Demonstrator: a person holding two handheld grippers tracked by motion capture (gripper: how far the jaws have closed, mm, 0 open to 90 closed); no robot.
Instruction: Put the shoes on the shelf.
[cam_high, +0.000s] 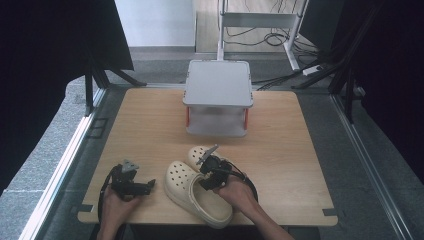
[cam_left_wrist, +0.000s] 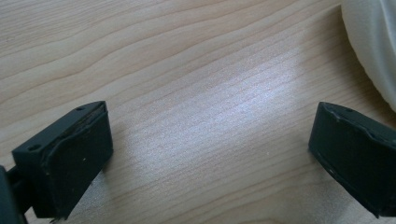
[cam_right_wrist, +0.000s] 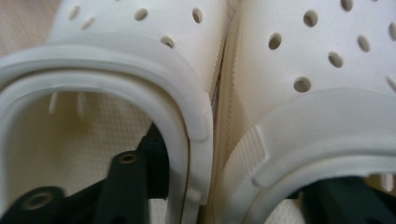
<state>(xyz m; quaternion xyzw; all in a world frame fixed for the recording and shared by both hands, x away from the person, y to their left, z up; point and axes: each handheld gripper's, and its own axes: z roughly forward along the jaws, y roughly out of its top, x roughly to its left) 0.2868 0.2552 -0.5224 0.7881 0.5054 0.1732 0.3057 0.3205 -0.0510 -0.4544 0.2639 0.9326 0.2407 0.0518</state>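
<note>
Two cream clogs (cam_high: 192, 192) lie side by side at the table's (cam_high: 280, 165) near edge. Your right gripper (cam_high: 212, 172) clamps their adjoining walls, one jaw inside each clog. Your left gripper (cam_high: 131, 184) rests beside them, jaws released and empty.

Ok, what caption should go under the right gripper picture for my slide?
Right gripper with one jaw inside each cream clog, pinching their touching inner walls.

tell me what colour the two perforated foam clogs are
Cream-white clogs, clearest in the right gripper view.
</note>
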